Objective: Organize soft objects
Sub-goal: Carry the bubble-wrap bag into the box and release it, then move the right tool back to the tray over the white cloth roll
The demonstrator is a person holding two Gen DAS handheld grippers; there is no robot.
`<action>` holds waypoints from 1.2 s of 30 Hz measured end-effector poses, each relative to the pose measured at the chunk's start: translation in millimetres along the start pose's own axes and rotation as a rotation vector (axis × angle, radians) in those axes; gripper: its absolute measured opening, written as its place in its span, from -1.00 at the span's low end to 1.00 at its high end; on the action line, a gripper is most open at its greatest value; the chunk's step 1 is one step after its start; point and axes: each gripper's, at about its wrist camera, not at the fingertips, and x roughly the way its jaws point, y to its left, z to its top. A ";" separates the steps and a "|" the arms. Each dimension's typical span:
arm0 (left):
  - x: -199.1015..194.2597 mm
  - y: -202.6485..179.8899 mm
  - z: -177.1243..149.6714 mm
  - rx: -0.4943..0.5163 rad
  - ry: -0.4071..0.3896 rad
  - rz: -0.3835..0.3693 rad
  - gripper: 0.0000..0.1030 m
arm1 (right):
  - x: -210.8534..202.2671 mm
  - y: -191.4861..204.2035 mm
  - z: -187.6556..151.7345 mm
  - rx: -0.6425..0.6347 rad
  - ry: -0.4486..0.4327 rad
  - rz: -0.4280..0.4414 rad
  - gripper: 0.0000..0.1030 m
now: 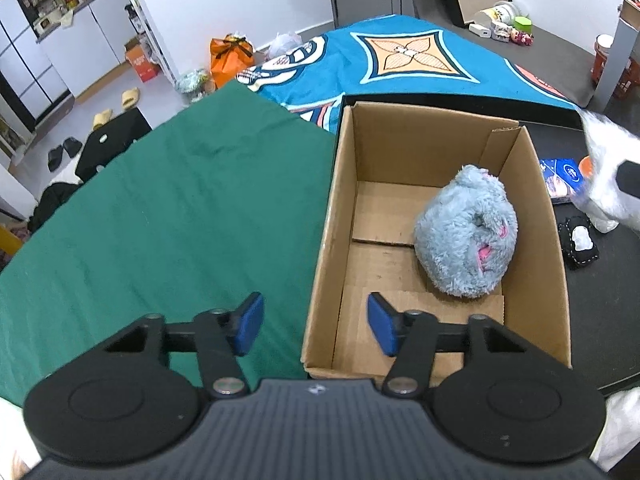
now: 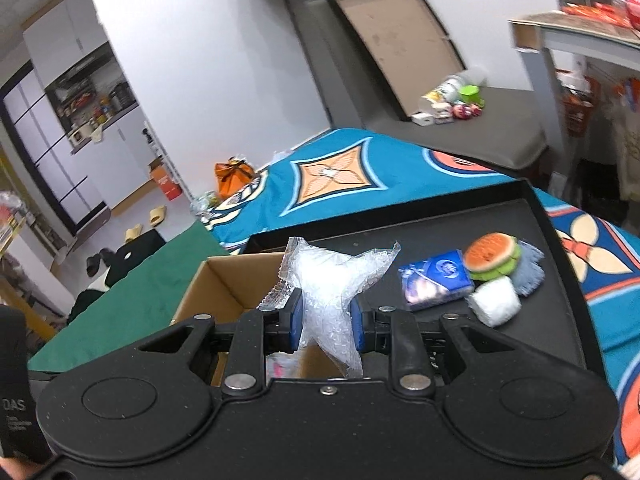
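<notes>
The right gripper (image 2: 326, 326) squeezes a crinkly bubble wrap (image 2: 332, 280) in mid-frame above the cardboard box (image 1: 536, 240), and it could slip out and miss; the left gripper (image 1: 316, 324) hangs apart and empty at lower centre, where the box hides part of the table.

Green cloth (image 1: 168, 208) spread left of tray, reaching floor-side edge. Teal patterned blanket (image 1: 400, 60) beyond cloth's far edge. Orange bag (image 1: 231, 58) on floor past blanket's far left corner. Yellow slippers (image 1: 130, 98) and black slippers (image 1: 64, 152) on pale floor, left. Flat brown board (image 2: 394, 40) leaning on wall. Shelves with jars (image 2: 94, 108) in far left alcove.
</notes>
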 end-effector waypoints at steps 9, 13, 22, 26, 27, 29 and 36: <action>18.1 8.0 0.3 -0.027 0.065 -0.043 -0.62 | 21.8 35.3 6.8 -0.058 0.021 0.025 -0.53; 22.8 12.3 0.0 -0.049 0.079 -0.066 -0.75 | 29.3 47.2 9.5 -0.076 0.025 0.034 -0.53; 23.0 15.5 -1.4 -0.063 0.074 -0.085 -0.76 | 47.1 71.6 13.2 -0.112 0.019 0.096 -0.42; 23.5 16.6 -0.6 -0.069 0.076 -0.089 -0.76 | 51.5 70.4 12.2 -0.104 0.051 0.106 -0.24; 23.7 16.5 -0.6 -0.070 0.077 -0.090 -0.76 | 50.9 68.3 11.6 -0.099 0.056 0.101 -0.24; 23.9 16.1 -0.5 -0.071 0.079 -0.084 -0.76 | 48.7 63.1 10.6 -0.090 0.068 0.093 -0.24; 23.2 11.8 0.8 -0.054 0.082 -0.065 -0.75 | 34.8 46.0 10.9 -0.113 0.084 0.058 0.14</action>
